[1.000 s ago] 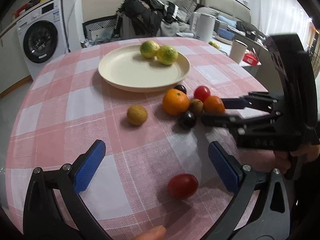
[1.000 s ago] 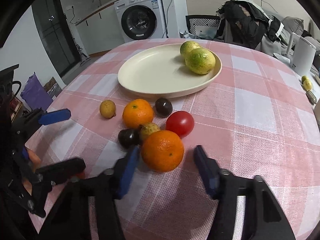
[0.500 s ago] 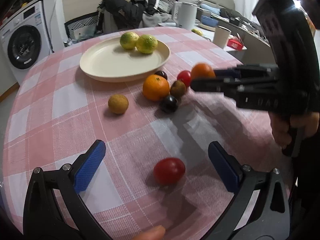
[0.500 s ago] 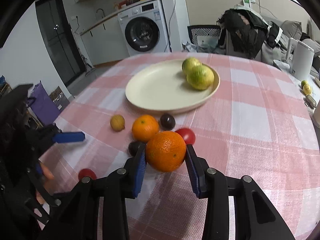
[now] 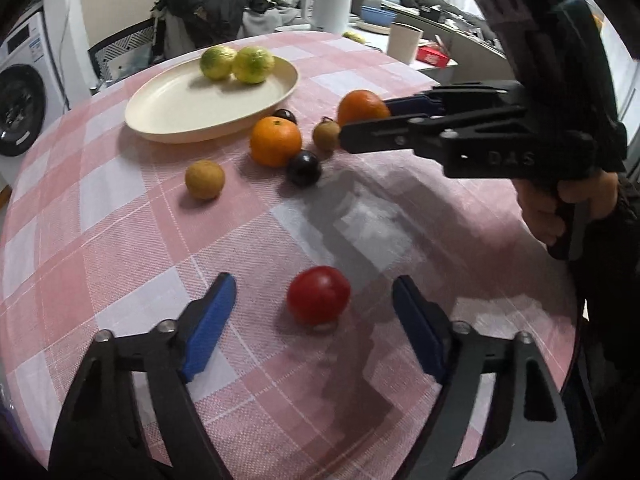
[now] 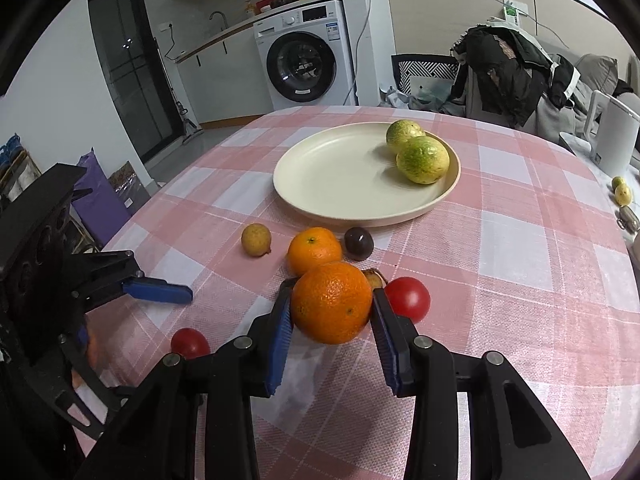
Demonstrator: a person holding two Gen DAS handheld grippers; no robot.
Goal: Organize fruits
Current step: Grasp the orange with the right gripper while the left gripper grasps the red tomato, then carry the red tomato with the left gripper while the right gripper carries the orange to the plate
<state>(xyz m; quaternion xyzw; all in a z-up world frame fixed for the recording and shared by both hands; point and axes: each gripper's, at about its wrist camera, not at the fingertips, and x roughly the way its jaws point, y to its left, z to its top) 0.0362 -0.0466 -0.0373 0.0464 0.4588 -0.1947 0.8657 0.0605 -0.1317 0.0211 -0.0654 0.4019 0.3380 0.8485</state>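
The right hand-held gripper (image 6: 331, 312), black plastic with ribbed blue pads, pinches a round, dimpled orange (image 6: 331, 303) clear above the round surface covered in a woven pink-and-white checked cloth (image 6: 520, 248). Below it on the cloth lie a second pebbly orange (image 6: 314, 250), a glossy dark plum (image 6: 359, 243), a matte tan round fruit (image 6: 256, 240) and a smooth red tomato (image 6: 407, 299). Behind them a shallow cream plate (image 6: 332, 184) holds two mottled yellow-green citrus fruits (image 6: 422, 159), touching each other at its far rim. The left hand-held gripper (image 5: 314, 318) is spread wide, low over the cloth, with another shiny red tomato (image 5: 319, 295) between its blue pads, touching neither.
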